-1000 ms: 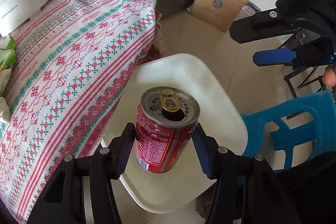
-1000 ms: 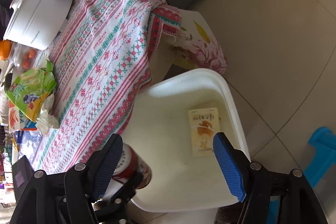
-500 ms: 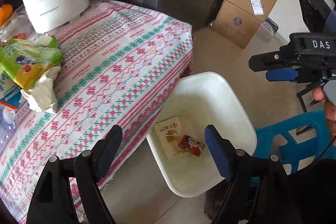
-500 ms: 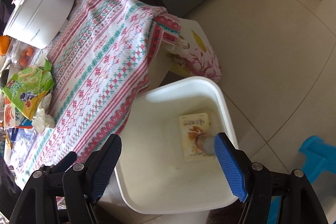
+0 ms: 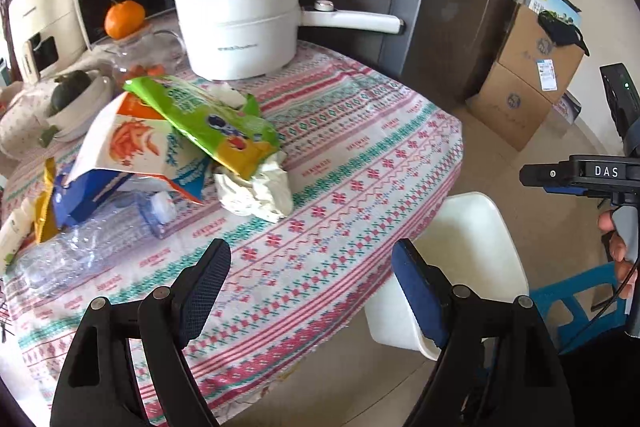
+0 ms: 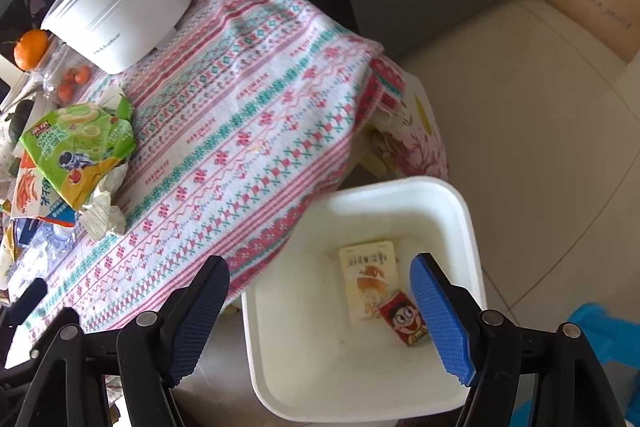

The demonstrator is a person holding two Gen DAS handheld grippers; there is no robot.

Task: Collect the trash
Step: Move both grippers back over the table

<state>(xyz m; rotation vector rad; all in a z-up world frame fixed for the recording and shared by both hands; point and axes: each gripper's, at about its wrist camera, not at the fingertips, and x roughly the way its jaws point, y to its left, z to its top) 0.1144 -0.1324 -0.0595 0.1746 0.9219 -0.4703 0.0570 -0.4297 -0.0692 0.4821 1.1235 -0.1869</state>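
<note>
Red can (image 6: 404, 317) lies half-hidden behind the wide-open right hand-held gripper (image 6: 320, 315).

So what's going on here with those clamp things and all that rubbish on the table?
A person is clearing trash with a hand-held gripper in each hand. Both the left gripper and the right gripper are open and empty. A red can and a flat carton lie in the white bin beside the table. Snack bags, crumpled paper and a plastic bottle wait on the tablecloth.
</note>
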